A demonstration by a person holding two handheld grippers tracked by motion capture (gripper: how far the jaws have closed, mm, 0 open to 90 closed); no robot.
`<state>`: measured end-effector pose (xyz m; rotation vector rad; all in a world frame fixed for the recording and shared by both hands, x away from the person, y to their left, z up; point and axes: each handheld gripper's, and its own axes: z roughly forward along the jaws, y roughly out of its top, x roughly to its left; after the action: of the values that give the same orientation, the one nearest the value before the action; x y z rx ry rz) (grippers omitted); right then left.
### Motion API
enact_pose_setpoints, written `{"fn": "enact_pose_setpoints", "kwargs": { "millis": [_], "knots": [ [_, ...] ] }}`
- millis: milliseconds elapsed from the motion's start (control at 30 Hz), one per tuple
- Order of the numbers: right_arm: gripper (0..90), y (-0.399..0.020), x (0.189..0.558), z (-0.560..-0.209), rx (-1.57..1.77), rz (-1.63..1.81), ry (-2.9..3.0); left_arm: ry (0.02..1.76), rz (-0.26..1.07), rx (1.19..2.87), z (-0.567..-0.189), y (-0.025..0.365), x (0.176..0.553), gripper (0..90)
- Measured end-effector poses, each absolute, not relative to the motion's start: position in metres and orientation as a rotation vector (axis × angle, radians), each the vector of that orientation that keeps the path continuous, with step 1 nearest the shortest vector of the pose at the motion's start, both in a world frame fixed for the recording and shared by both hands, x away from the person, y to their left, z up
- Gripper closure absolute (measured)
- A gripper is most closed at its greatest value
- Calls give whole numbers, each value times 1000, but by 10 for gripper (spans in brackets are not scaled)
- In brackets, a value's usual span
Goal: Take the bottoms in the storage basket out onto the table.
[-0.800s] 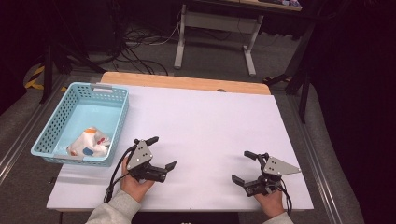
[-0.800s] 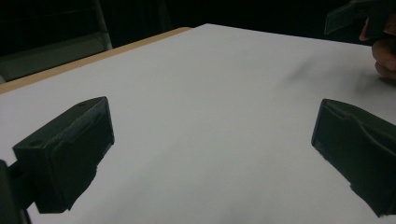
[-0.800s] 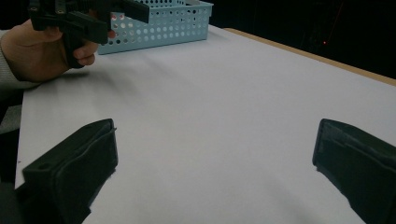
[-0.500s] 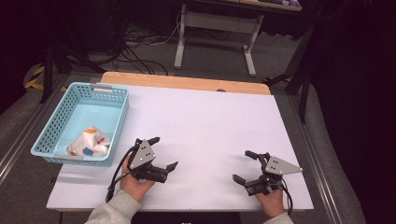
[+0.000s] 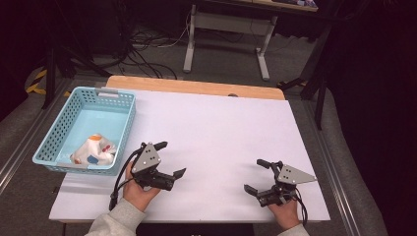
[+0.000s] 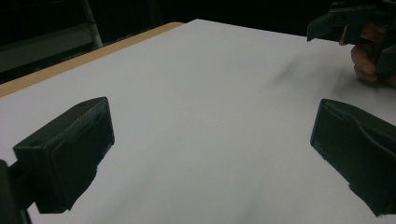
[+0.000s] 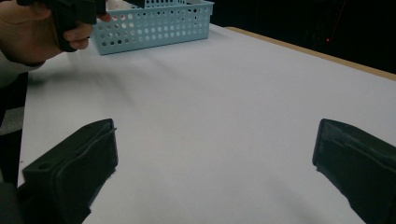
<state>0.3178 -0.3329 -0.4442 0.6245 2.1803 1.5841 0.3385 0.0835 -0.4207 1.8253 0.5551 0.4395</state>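
My left gripper [image 5: 170, 159] is held low over the white table sheet [image 5: 216, 128], near the front left, open with nothing between its jaws. In its own view the left gripper [image 6: 212, 154] spreads wide over bare sheet. My right gripper [image 5: 255, 176] hovers at the front right, also open and holding nothing. Its own view shows the right gripper [image 7: 212, 163] with jaws far apart above the sheet. The two grippers face each other across the middle of the table.
A light blue perforated basket [image 5: 115, 93] stands at the table's left edge and holds a crumpled white item with orange and blue patches [image 5: 93, 150]. The basket [image 7: 154, 25] sits beyond the person's left hand [image 7: 32, 28]. A wooden strip [image 5: 196, 87] borders the far edge.
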Motion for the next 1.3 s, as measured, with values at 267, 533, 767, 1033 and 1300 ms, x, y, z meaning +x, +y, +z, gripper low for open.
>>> {"fn": "enact_pose_setpoints", "kwargs": {
  "millis": [267, 533, 767, 1033, 1300],
  "knots": [
    [6, -332, 317, -444, 615, 1585, 2182, 537, 460, 1832, -410, 86, 336, 5],
    [6, -333, 318, -444, 623, 1589, 2182, 541, 459, 1822, -402, 91, 335, 5],
    [8, -332, 318, -445, 620, 1587, 2184, 554, 436, 1780, -392, 101, 335, 6],
    [9, -333, 318, -445, 622, 1594, 2186, 535, 437, 1784, -384, 109, 335, 7],
    [9, -333, 318, -445, 617, 1596, 2188, 516, 441, 1826, -379, 109, 334, 8]
  ]
}}
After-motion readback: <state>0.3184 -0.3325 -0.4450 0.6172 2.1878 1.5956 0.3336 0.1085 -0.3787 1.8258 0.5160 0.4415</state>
